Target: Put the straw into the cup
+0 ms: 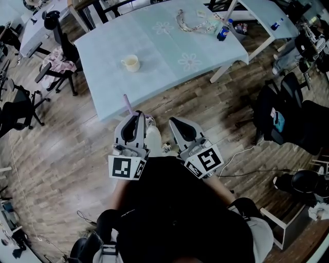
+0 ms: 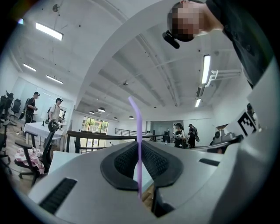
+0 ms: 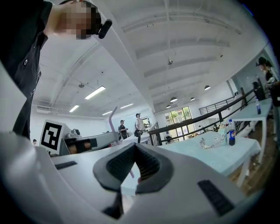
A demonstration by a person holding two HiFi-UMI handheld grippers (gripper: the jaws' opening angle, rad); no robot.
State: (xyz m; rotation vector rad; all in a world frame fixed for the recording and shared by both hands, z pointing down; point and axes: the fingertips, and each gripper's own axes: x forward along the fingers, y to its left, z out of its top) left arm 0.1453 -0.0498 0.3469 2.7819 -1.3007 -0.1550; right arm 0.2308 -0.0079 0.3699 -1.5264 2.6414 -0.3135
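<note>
A cream cup [image 1: 131,63] stands on the pale blue table [image 1: 169,49], toward its left side. My left gripper [image 1: 138,116] hovers over the floor just short of the table's near edge, shut on a purple straw [image 1: 127,104] that sticks up between its jaws. In the left gripper view the straw [image 2: 136,118] rises upright, clamped between the black pads [image 2: 124,162]. My right gripper [image 1: 174,122] hangs beside it on the right, shut with nothing in it. In the right gripper view the straw [image 3: 113,117] shows to the left, above the left gripper [image 3: 87,142].
A blue bottle [image 1: 223,31] and a crumpled clear wrapper [image 1: 193,23] lie at the table's far right. Office chairs [image 1: 59,56] stand left of the table, black chairs [image 1: 288,110] to the right. A white table [image 1: 267,15] is behind. Wooden floor [image 1: 67,154] lies below.
</note>
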